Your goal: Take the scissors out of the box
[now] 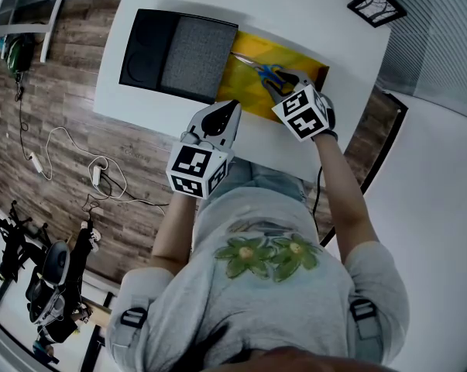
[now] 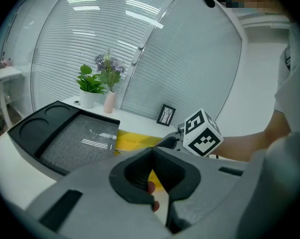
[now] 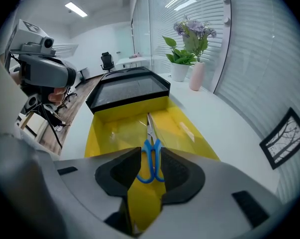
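Black tray [image 1: 144,53] sits at the left of the white table [image 1: 295,22]. Left gripper [image 2: 150,152] is held above the table edge, jaws pressed together, empty. Scissors [image 3: 150,148] lie flat inside the yellow box [image 3: 110,128]. Right gripper [image 3: 149,156] is spread, with the blue handles between its jaws.

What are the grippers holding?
Nothing yet. The right gripper has open jaws around the blue handles of the scissors in the yellow box; the left gripper is shut, empty.
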Tool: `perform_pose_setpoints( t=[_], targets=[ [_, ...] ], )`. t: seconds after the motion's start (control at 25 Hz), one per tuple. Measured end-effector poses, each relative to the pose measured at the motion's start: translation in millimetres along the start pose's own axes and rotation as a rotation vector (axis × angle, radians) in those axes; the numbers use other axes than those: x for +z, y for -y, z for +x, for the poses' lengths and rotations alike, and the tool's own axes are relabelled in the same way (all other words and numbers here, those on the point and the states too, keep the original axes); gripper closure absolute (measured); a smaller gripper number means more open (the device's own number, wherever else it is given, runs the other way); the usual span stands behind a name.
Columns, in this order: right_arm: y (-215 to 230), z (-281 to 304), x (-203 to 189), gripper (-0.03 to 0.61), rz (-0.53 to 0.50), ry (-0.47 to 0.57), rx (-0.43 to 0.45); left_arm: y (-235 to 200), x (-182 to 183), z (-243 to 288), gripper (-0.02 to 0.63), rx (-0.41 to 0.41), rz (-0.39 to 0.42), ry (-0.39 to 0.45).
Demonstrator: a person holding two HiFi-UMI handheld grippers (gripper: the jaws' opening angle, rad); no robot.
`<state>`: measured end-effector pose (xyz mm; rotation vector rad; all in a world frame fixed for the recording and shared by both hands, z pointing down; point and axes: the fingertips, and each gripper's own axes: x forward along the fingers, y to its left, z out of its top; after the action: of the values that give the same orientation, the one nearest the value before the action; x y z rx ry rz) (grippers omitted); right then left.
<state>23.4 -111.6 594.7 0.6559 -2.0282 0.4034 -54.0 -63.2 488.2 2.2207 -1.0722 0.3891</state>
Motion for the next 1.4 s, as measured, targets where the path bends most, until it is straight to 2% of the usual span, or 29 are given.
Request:
perform_pose_setpoints(
  t=[1.4],
  targets=[
    [3.3,24.7,-12.6,0.463,0.020,-0.073,0.022,-2.6,2.3,1.1,0.606,0.004,-0.008,0.004]
  ],
)
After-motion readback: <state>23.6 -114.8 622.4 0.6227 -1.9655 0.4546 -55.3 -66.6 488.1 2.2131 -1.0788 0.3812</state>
